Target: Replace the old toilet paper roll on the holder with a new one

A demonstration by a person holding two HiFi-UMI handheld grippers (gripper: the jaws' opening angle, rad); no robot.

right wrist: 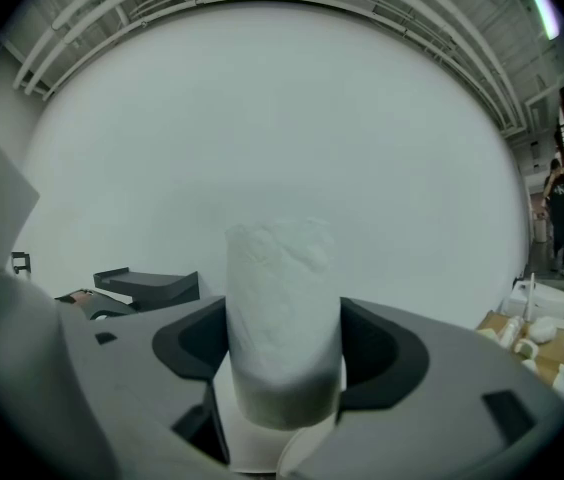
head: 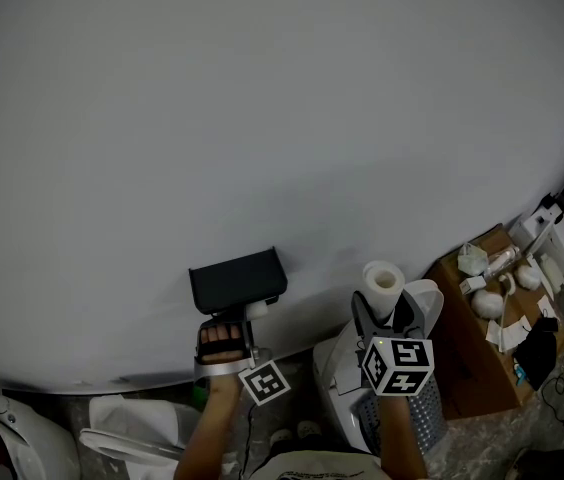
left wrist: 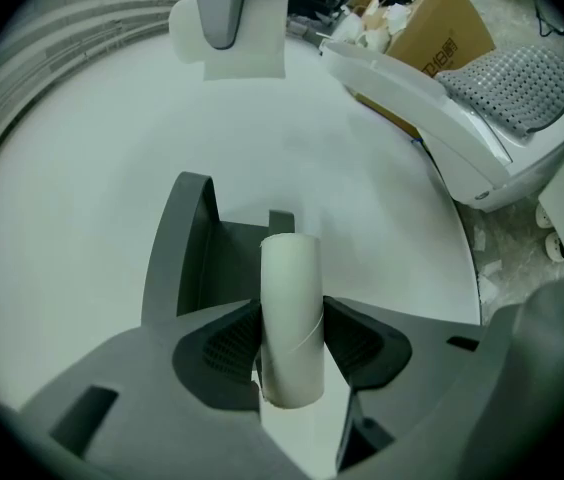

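so you're sitting right at the start of the swap, nothing is actually switched yet. your left gripper (left wrist: 292, 336) is clamping down on the old cardboard tube (left wrist: 292, 288), pads pressing on both sides of it, and that bare tube is looking like it's still up at the dark holder (head: 237, 280) on the wall (head: 262, 118), its far end reaching in toward the holder's little post. i can't tell whether it's already coming free of that post or not. your right gripper (right wrist: 282, 353) is gripping the new roll (right wrist: 280, 288) across its soft middle, jaws squeezing it, roll standing upright, and in the head view it's hovering off to the right of the holder, apart from it, above the toilet (left wrist: 432, 98). so what's done, as far as i'm reading it: you're holding the fresh roll ready and you're getting hold of the empty one. what's left is basically everything that counts: pulling the old tube off the holder, getting rid of it somewhere, then bringing the new roll over, seating it on the holder and letting go. i'm calling it roughly a third of the way, tops.
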